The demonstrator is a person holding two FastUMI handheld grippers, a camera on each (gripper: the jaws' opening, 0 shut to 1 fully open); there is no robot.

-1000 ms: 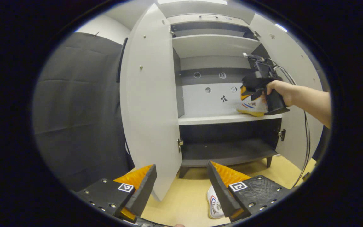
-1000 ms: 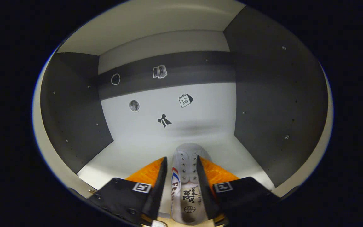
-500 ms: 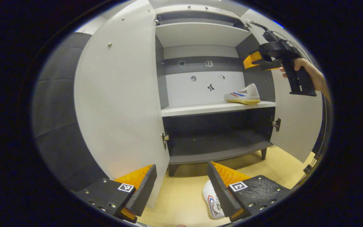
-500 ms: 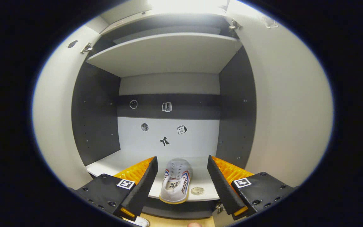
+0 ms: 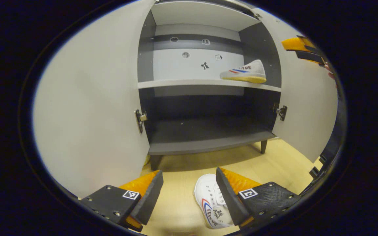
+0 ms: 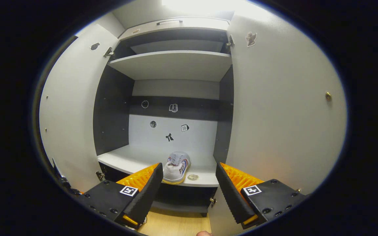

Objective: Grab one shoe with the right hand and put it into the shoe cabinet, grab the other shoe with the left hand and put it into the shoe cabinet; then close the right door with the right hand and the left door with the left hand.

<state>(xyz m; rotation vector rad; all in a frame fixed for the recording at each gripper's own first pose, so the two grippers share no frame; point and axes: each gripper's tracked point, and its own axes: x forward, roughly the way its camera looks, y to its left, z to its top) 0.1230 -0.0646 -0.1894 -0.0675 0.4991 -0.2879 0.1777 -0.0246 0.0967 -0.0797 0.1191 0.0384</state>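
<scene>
Pale wooden floor (image 5: pixel 284 164) runs up to a shoe cabinet (image 5: pixel 208 144) on short legs, both doors swung wide.

Left gripper view, nearest first: left claw (image 5: pixel 189 193) low over the floor, fingers spread apart, nothing between them. One white shoe (image 5: pixel 210 205) with red and blue stripes lies on the floor just beside the right-hand finger, partly hidden behind it; contact cannot be told. Beyond it, the cabinet's bottom compartment, dark inside, holds nothing visible. The left door (image 5: pixel 90 108) stands open on the left, the right door (image 5: pixel 307 108) open on the right, each with a hinge at its inner edge. Above, on the pale middle shelf (image 5: pixel 182 84), the second shoe (image 5: pixel 245 71) sits at the right end, sole down, close to the dark side wall. Small stickers (image 5: pixel 204 65) dot the back panel. The right claw (image 5: pixel 302 47) shows at the upper right edge, in front of the right door.

Right gripper view: right claw (image 6: pixel 189 193) fingers wide apart, empty, held back from the cabinet front. Past them, the shelved shoe (image 6: pixel 177 167) points its heel outward, near the shelf's front edge, a small round disc (image 6: pixel 193 177) just beside it. An upper shelf (image 6: pixel 172 64) above looks bare.
</scene>
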